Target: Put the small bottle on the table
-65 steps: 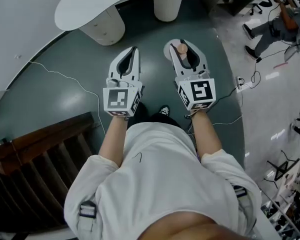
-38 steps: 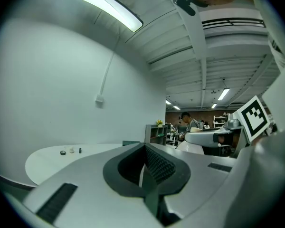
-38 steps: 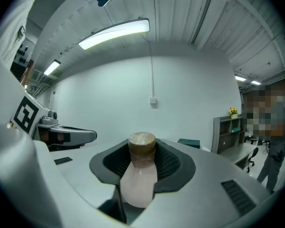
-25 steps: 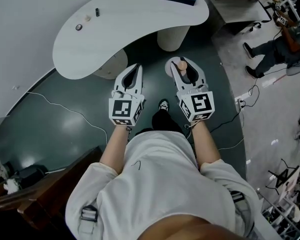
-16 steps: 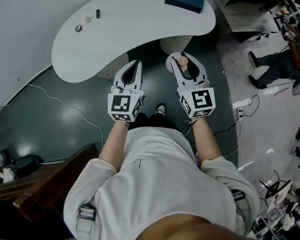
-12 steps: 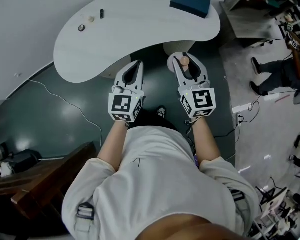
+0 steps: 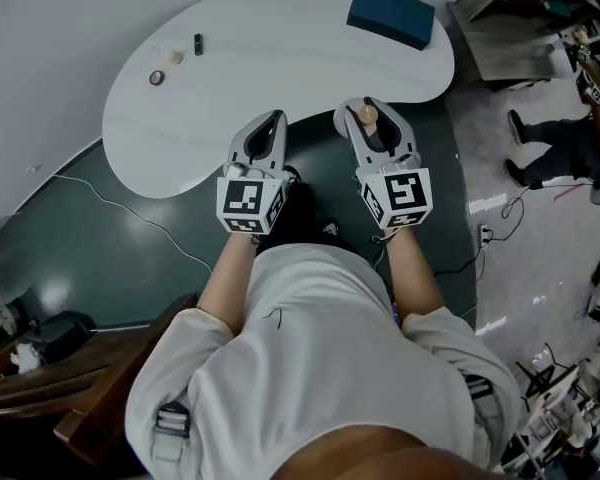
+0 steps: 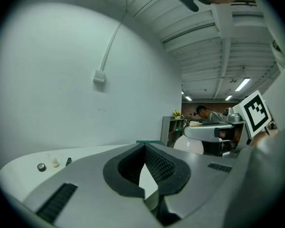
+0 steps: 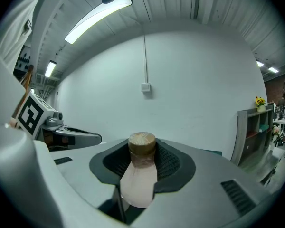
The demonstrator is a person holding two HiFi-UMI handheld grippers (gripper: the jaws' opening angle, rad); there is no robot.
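Observation:
The small bottle (image 7: 366, 117) is pale pink with a brown cork-like cap. It stands between the pads of my right gripper (image 7: 370, 111), which is shut on it. In the right gripper view the bottle (image 9: 137, 179) fills the middle of the jaws, with its cap (image 9: 141, 144) at the tips. The white curved table (image 7: 280, 58) lies just ahead, and both grippers reach over its near edge. My left gripper (image 7: 270, 120) is beside the right one, its jaws together with nothing between them. In the left gripper view that gripper (image 8: 145, 148) points across the table (image 8: 19, 167).
A dark blue box (image 7: 390, 13) lies at the table's far right. Three small items (image 7: 176, 57) sit at its far left, also in the left gripper view (image 8: 53, 161). A seated person (image 7: 580, 133) and floor cables are to the right. Wooden furniture (image 7: 90, 408) is at lower left.
The table has come closer, from well ahead to under the gripper tips. Both grippers keep the same pose, and the bottle stays in the right one.

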